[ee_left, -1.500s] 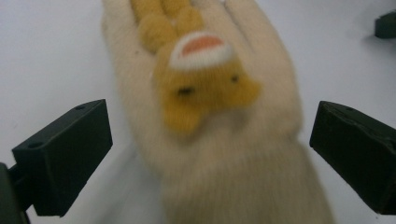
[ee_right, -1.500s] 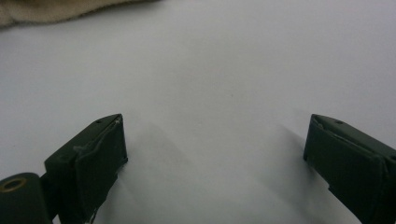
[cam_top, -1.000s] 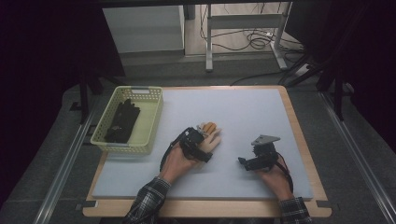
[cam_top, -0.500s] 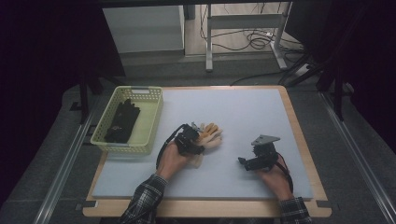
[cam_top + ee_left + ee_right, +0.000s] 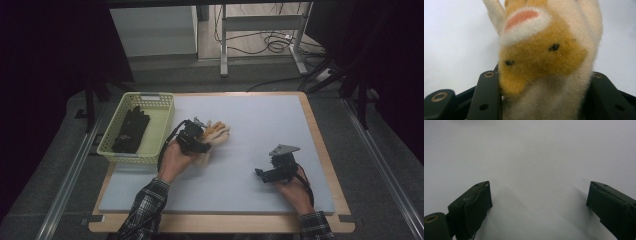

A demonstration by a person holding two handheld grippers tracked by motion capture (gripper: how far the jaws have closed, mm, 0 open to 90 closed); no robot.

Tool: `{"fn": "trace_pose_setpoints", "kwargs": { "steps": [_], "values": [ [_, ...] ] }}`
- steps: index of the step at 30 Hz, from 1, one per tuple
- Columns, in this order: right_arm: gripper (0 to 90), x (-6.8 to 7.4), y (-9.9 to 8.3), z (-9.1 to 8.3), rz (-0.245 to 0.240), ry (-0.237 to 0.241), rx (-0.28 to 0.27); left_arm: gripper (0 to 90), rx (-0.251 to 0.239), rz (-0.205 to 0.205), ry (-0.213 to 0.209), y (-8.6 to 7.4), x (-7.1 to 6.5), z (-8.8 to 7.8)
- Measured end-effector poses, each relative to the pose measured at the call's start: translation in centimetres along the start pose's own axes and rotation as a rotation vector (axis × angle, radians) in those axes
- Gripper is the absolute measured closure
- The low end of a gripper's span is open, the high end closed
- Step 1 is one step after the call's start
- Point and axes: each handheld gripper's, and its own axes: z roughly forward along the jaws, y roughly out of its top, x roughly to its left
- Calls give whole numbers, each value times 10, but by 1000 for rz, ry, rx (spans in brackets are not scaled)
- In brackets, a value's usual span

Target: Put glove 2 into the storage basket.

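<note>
The left claw (image 5: 202, 137) has just closed on the plush toy (image 5: 544, 62), gripping its cream body between both jaws near the yellow basket (image 5: 162, 125). The right claw (image 5: 539, 202) gapes wide, holding nothing, over the bench (image 5: 260, 120).

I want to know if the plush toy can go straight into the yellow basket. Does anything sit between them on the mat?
Nothing visible does. The left gripper is shut on the plush toy, and the basket is right beside it. Something dark lies inside the basket.
</note>
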Motion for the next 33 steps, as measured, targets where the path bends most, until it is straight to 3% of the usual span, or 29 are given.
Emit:
{"fn": "trace_pose_setpoints", "kwargs": {
  "steps": [14,25,33],
  "values": [
    [58,0,0,0,-2,0,-1,506,-14,-63,78,12,42,-44],
    [58,0,0,0,-2,-2,-2,502,-18,-138,169,0,85,-69],
    [58,0,0,0,-1,-1,-4,501,-32,-226,216,-18,119,-84]
  ]
}}
